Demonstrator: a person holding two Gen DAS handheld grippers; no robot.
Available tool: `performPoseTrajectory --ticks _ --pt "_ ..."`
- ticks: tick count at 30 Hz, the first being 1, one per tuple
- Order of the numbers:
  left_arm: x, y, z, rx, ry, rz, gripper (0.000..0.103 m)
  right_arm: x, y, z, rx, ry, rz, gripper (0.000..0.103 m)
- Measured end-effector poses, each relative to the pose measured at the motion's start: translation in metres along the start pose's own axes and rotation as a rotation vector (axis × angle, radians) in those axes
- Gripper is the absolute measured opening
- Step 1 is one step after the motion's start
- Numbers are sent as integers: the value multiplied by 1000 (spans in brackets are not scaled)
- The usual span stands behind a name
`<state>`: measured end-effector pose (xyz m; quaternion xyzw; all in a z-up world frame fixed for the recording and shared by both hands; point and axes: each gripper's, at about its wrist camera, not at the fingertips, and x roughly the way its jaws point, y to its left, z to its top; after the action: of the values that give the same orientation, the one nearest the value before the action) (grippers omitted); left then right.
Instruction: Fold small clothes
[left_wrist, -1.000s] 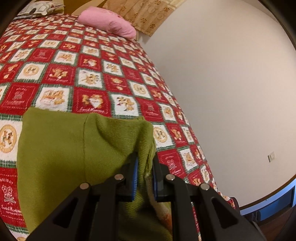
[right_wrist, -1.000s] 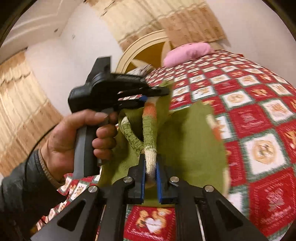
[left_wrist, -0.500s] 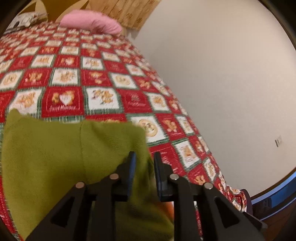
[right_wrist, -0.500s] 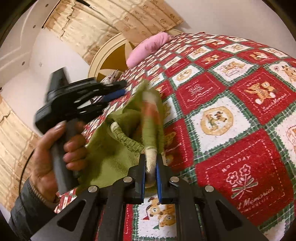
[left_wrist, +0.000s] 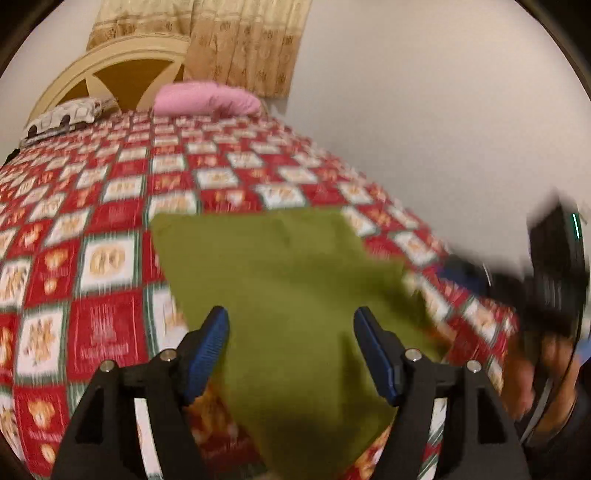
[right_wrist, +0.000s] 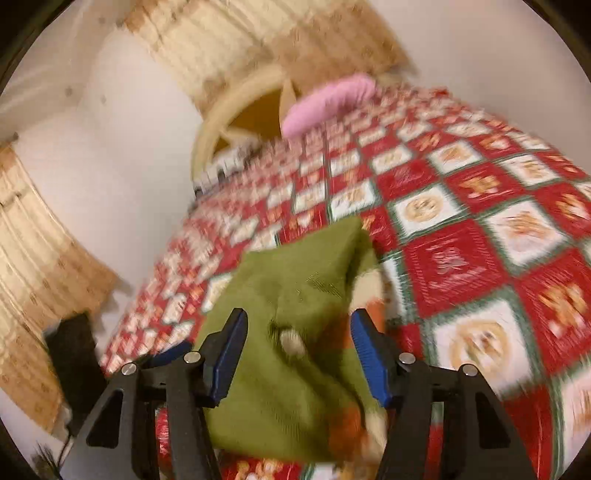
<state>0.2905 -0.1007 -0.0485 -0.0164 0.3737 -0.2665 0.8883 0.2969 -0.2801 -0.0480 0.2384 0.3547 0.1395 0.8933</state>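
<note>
L gripper (left_wrist: 291, 328) just opened; R-hand (left_wrist: 546, 365) visible only here.

White wall (left_wrist: 424, 110), beige curtains (left_wrist: 240, 40), arched headboard (left_wrist: 110, 55)

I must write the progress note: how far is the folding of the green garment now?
Done: green garment lies folded on the quilt. In hand: nothing; left gripper and right gripper have just been opening their jaws, pads clear of it. Left: perhaps another fold; blur hides details.
</note>
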Motion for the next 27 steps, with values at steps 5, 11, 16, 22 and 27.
performPoseTrajectory --ticks 5,11,16,22,27 --pt "9 -2 -28 8 24 23 80 62 -19 19 85 178 -14 22" --pt "13 11 -37 -66 38 -11 85 44 13 24 -119 21 -145 17" --pt "29 12 -48 -90 101 -19 88 66 -19 13 -49 146 -178 28" --pt "27 6 -53 -65 89 -5 89 53 -18 38 -5 99 -129 37" --pt "26 9 -54 -68 83 -10 90 96 -33 56 83 206 -103 8"
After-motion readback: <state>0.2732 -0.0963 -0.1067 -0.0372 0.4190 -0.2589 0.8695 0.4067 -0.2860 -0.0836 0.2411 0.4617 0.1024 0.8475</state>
